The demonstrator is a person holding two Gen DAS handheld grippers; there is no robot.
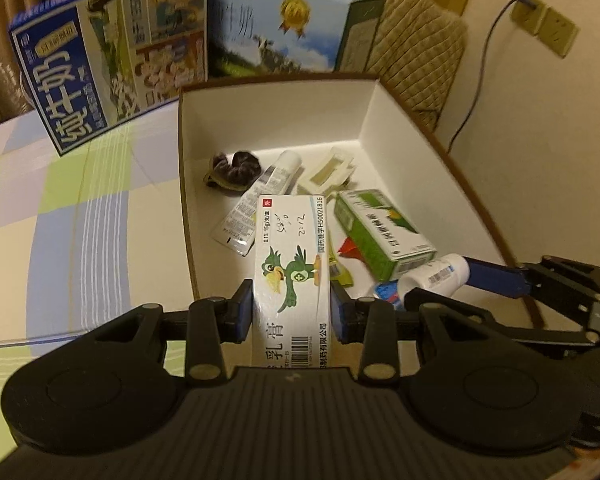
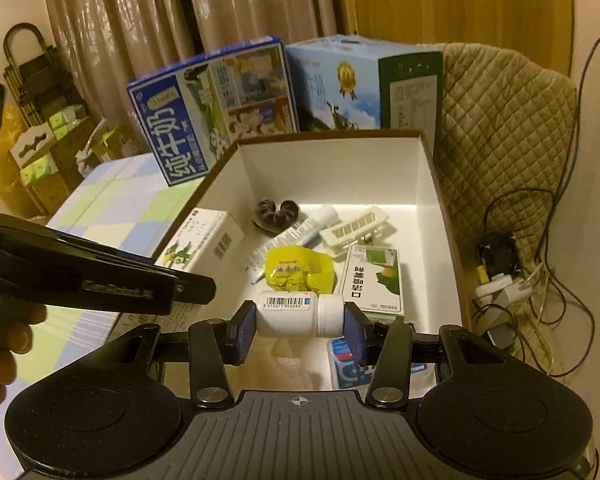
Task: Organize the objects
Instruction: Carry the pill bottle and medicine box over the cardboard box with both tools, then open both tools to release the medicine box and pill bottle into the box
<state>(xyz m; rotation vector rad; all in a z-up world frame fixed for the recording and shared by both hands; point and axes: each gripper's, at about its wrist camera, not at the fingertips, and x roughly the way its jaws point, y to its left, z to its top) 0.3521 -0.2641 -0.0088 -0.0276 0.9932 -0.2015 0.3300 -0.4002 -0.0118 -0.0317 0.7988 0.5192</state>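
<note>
Clamped between the left gripper's (image 1: 291, 307) fingers (image 1: 244, 310) is an ointment box (image 1: 291, 264), white with a green cartoon bird and a barcode. It lies lengthwise between the blue pads and reaches out over the near-left rim of the tray (image 1: 184, 184), a big open box with white walls and a brown edge.

From the right wrist view, the right gripper (image 2: 300, 322) grips a pill bottle (image 2: 300, 314) sideways, one pad on its base and one on its ribbed cap. The bottle hangs just inside the tray's near edge, above the floor of the tray. In that view the ointment box (image 2: 202, 240) sits at the tray's left wall, with the left gripper's black arm crossing in front of it and a hand (image 2: 4, 344) at the left edge.

Inside the tray, toward the far wall, lies a dark scrunchie (image 1: 234, 168). Just right of it is a white tube (image 1: 260, 200), and further right a cream hair clip (image 1: 328, 172). A green and white carton (image 1: 380, 232) lies near the tray's right wall, closer to the near edge. A yellow packet (image 2: 300, 270) sits mid-tray beside the carton, and a blue and white pack (image 2: 346, 364) lies at the near edge under the right fingers.

Behind the tray stand two milk cartons (image 1: 112, 56), touching its far rim. The bench (image 1: 60, 220) left of the tray wears a checked cloth. A quilted chair (image 2: 504, 128) stands past the tray's right side.
</note>
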